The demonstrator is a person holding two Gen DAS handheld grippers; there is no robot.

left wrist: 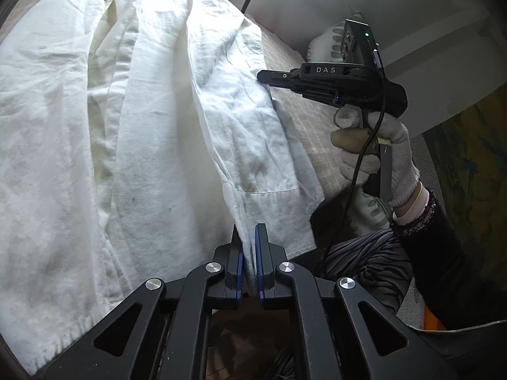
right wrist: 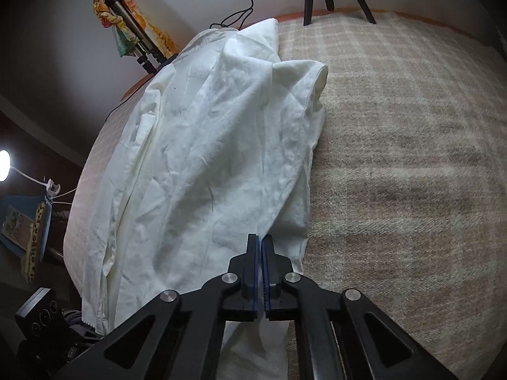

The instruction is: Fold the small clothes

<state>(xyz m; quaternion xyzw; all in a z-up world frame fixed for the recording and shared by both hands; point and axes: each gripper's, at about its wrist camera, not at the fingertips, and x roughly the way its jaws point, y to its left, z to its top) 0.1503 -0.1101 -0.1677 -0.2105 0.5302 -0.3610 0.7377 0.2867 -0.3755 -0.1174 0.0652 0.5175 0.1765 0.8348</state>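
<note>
White shirt (left wrist: 152,120) on blanket (right wrist: 412,158); L gripper (left wrist: 249,237) & R gripper (right wrist: 261,247) angled down, fingers clamped on shirt edge.

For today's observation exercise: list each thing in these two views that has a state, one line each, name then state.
White garment: crumpled, partly folded, lying on the blanket.
Left gripper: jaws shut on the garment's edge.
Right gripper: jaws shut on the garment's edge.
Checked blanket: spread flat.
Lamp: lit.

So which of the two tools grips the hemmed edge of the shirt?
The left tool: the white shirt hem runs between its pads. The right tool pinches farther up.
</note>
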